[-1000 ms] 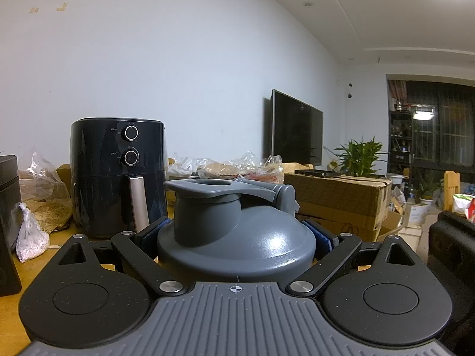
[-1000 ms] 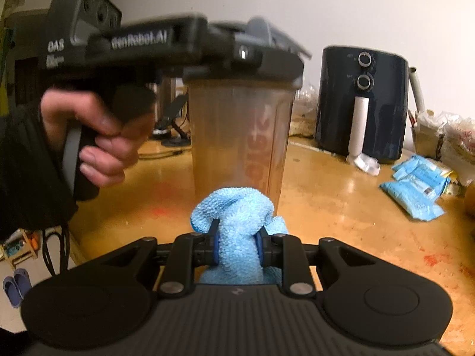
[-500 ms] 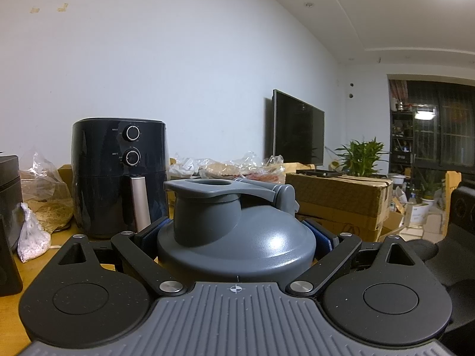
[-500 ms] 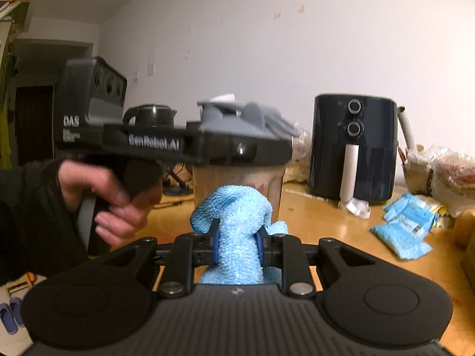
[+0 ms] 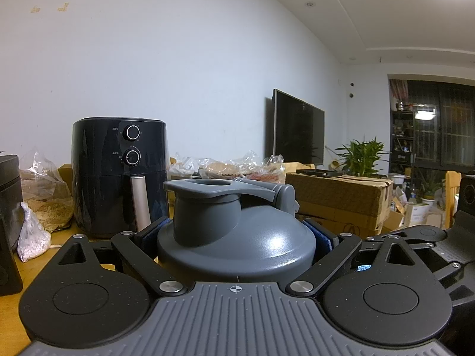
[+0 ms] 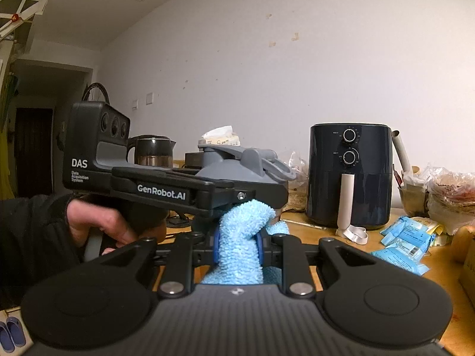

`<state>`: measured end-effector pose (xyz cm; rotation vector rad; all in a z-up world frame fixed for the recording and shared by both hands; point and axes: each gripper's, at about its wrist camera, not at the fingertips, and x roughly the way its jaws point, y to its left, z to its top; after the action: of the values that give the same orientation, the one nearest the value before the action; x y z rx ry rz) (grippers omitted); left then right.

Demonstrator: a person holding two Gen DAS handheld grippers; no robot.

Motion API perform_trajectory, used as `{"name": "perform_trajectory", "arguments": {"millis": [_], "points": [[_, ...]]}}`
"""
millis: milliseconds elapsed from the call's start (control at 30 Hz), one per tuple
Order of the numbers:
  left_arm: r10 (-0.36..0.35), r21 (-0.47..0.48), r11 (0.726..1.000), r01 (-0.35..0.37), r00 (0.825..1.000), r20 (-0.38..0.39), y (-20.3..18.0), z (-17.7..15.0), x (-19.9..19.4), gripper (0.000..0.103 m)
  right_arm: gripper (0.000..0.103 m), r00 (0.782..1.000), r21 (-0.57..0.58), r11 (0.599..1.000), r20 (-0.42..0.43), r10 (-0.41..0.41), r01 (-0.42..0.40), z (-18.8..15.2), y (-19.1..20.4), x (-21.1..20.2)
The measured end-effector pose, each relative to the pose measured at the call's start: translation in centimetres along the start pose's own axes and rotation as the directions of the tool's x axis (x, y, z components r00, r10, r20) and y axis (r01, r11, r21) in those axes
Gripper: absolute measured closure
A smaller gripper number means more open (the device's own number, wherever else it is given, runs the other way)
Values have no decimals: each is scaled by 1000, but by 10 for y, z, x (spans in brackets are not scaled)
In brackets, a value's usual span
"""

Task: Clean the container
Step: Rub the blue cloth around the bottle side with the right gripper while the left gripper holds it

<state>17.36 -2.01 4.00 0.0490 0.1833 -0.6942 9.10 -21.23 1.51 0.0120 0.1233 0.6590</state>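
The wooden yellow-brown tabletop [image 6: 311,228] carries a black barrel-shaped air fryer [image 6: 350,175] with two dials and a silver handle, well behind the grippers. A brown cardboard box [image 5: 338,198] lies to the right in the left wrist view, and pale blue printed packets [image 6: 406,237] lie right of the fryer.

The left gripper [image 5: 236,237], a black linkage tool, has its jaws clamped on the grey domed plastic shaker-bottle lid [image 5: 234,231], one blue pad on each side; that grip matches a second ago. Its side reads "DAS Data Acquisition System" and "GenRobot.AI". A hand [image 6: 101,222] in a dark sleeve holds its grip.

The right gripper [image 6: 237,244] has its jaws closed on a fluffy light-blue microfibre cloth [image 6: 240,237]. Compared with a second ago, this view sits higher: the translucent cup body, plainly seen then, is now hidden behind the left gripper and cloth, and only the lid shows. The cloth's tip now lies just beneath the left gripper's finger, and the right gripper's linkage has come into the left wrist view's right edge.
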Motion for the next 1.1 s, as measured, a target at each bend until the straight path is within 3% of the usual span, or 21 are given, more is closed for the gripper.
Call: {"name": "perform_trajectory", "arguments": {"millis": [767,1100], "points": [[-2,2,1000,2,1000,-2,0,-3,2,8,83,999,27,1000,-40,1,0,-19,1,-19],[-2,3,1000,2,1000,-2,2,-3,2,8,91,999,45,999,-38,-23,24,-27,-6,-25]]}}
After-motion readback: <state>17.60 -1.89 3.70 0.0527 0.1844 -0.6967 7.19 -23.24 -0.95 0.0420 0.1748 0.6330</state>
